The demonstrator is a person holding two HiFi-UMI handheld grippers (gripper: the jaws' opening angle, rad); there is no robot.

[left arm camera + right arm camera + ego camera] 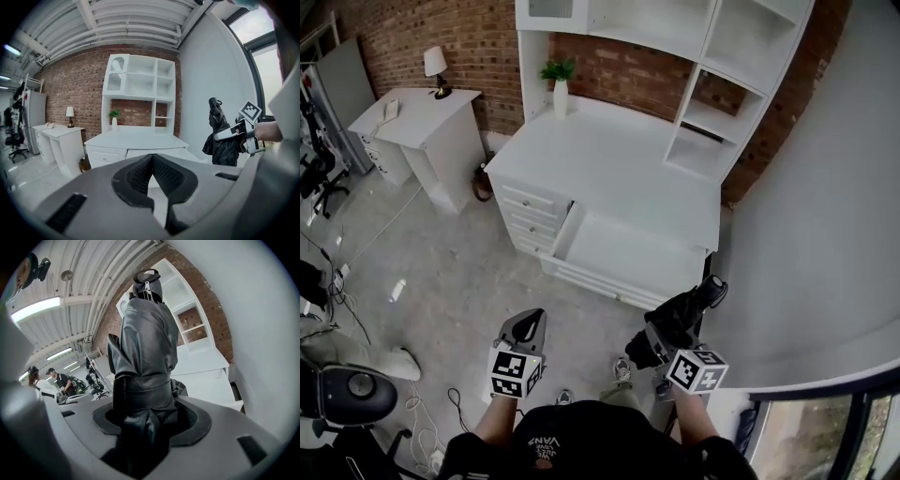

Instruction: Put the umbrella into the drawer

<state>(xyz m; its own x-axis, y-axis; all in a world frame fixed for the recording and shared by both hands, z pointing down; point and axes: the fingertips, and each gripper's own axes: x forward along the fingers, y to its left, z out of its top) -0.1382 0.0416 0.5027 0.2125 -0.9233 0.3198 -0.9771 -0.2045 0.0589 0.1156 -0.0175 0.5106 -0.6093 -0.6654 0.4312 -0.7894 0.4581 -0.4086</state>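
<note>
Your right tool (661, 339) is clamped on the folded black umbrella (692, 305), with its jaws standing wide around the bunched fabric. In the right gripper view the umbrella fills the gap between the jaws. Its strap band (143, 385) sits just beyond them, and most of its length sticks out ahead of the tool, the capped end farthest out. From the head view, that far end points toward the right end of the open drawer (623, 251) under the white counter (609, 159). It is close to the drawer's front but not over it, and the umbrella hangs above the floor (469, 272). Your left tool (525, 330) is off to the left, well apart from the umbrella, with its jaws drawn together at the tips and nothing between them.
</note>
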